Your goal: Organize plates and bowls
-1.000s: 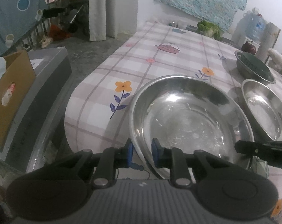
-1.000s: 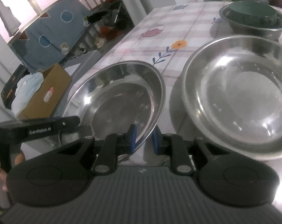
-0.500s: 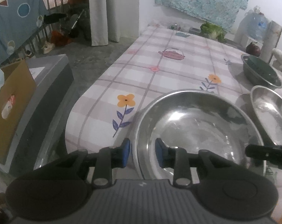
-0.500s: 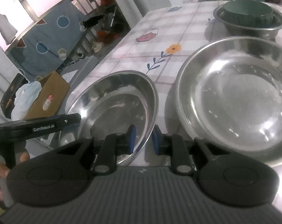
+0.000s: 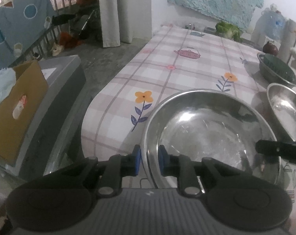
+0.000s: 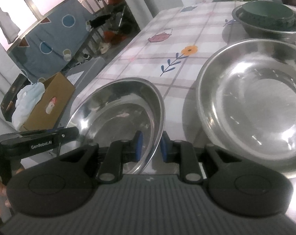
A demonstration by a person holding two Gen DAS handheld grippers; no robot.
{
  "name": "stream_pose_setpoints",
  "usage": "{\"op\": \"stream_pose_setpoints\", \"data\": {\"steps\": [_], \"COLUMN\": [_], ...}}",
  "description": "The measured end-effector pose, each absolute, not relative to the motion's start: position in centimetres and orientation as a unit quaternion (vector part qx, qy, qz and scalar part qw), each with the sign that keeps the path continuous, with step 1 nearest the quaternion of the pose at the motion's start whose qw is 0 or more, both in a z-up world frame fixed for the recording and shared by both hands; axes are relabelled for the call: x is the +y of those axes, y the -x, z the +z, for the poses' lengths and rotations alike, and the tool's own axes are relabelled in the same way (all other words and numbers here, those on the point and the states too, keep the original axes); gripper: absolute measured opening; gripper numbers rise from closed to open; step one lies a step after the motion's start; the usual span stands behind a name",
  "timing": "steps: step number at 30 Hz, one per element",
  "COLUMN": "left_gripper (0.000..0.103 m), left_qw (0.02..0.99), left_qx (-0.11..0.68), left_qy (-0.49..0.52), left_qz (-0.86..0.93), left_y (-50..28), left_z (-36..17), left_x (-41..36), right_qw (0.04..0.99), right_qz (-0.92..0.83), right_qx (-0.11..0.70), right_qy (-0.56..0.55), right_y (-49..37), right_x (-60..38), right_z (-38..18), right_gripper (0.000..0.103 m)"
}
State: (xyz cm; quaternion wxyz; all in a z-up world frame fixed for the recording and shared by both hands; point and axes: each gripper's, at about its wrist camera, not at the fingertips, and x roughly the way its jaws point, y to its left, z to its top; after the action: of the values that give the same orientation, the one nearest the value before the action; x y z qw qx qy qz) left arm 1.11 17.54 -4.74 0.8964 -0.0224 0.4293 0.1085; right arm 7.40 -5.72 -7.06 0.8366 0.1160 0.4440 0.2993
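A wide steel bowl (image 5: 206, 129) lies near the front edge of the table. My left gripper (image 5: 149, 162) straddles its near left rim; its jaws are closing, with the blue pads on either side of the rim. My right gripper (image 6: 151, 147) is shut on the opposite rim of the same bowl (image 6: 116, 113), which looks tilted in the right wrist view. Each gripper's black finger shows at the edge of the other's view. A second, larger steel bowl (image 6: 255, 105) sits just right of it. Farther back, a third steel bowl (image 6: 269, 33) holds a dark green bowl (image 6: 267, 13).
The table (image 5: 187, 68) has a checked flowered cloth. Lettuce (image 5: 228, 29), a red onion (image 5: 270, 48) and a water jug (image 5: 269, 25) stand at the far end. On the floor at the left are a cardboard box (image 5: 16, 105) and a grey bin (image 5: 65, 74).
My left gripper's jaws spread off the bowl's rim half a second ago and have come back together around it. The right gripper has kept its hold; the bowl has hardly moved.
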Motion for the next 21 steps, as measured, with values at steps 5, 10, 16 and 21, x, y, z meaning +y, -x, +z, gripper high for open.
{"op": "stream_pose_setpoints", "data": {"steps": [5, 10, 16, 21], "left_gripper": [0.025, 0.025, 0.026, 0.026], "left_qw": [0.892, 0.891, 0.89, 0.889], "left_qx": [0.437, 0.437, 0.436, 0.436], "left_qy": [-0.004, -0.02, -0.024, -0.026], "left_qz": [0.115, 0.126, 0.133, 0.135], "left_y": [-2.2, -2.3, -2.2, -2.2], "left_z": [-5.3, -5.6, -5.5, -5.5], "left_x": [16.8, 16.3, 16.1, 16.1], "right_qw": [0.835, 0.837, 0.84, 0.84], "right_qz": [0.298, 0.296, 0.295, 0.294], "right_qx": [0.448, 0.446, 0.443, 0.444], "right_qy": [-0.117, -0.112, -0.105, -0.106], "right_y": [-7.7, -7.7, -7.5, -7.5], "right_x": [-5.4, -5.0, -4.7, -4.7], "right_z": [-7.3, -7.4, -7.1, -7.3], "right_gripper": [0.019, 0.019, 0.019, 0.019]}}
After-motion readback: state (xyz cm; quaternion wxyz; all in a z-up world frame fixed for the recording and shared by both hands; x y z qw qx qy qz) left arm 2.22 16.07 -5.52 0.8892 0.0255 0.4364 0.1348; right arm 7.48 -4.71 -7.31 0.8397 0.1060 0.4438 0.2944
